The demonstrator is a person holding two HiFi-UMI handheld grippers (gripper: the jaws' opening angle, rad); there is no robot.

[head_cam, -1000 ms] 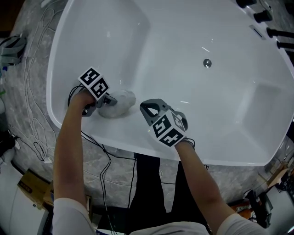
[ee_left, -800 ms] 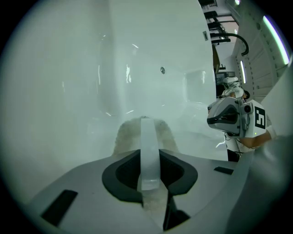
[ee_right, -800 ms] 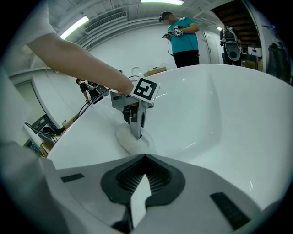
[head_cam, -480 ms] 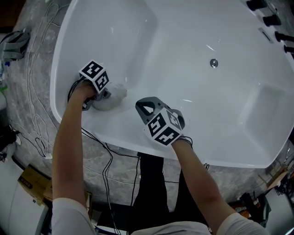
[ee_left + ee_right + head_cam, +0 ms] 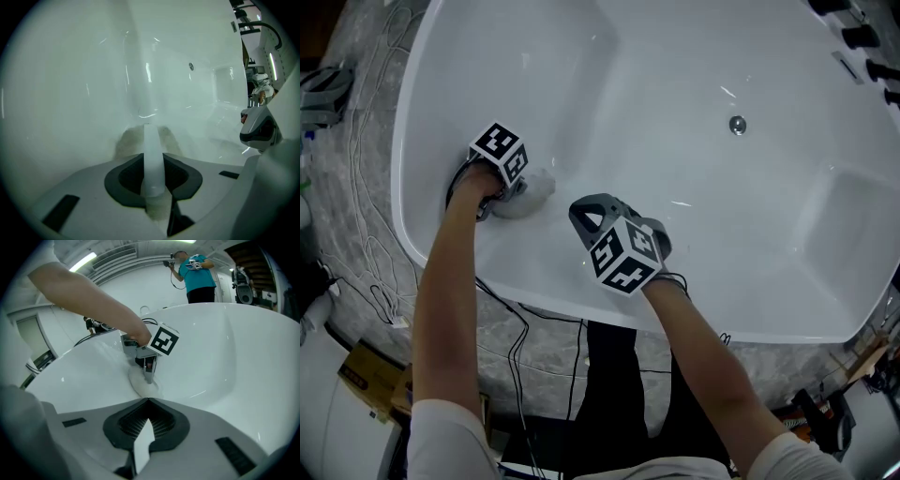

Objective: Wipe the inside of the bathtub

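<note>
Bathtub (image 5: 694,75), white and wide, fills most of my head view. Its drain (image 5: 737,124) sits out toward the far side, and black tap fittings (image 5: 861,37) line the far right rim. A grey stone surround (image 5: 356,178) wraps the tub. Loose cables (image 5: 373,234) trail across the surround on the left and run over the rim near my left arm. A cardboard box (image 5: 364,373) lies on the floor below the near left corner. In the right gripper view a person in a teal shirt (image 5: 198,273) stands beyond the tub's far edge.

My right tongs (image 5: 591,217) hang over the near inner wall, clenched on nothing, their tips pointing toward the left tongs and apart from them. My left tongs (image 5: 514,192) are down against the tub's left inner wall, clamped on a pale cloth (image 5: 534,187). The cloth is bunched at their tips and pressed on the white surface, just beside the left rim.
</note>
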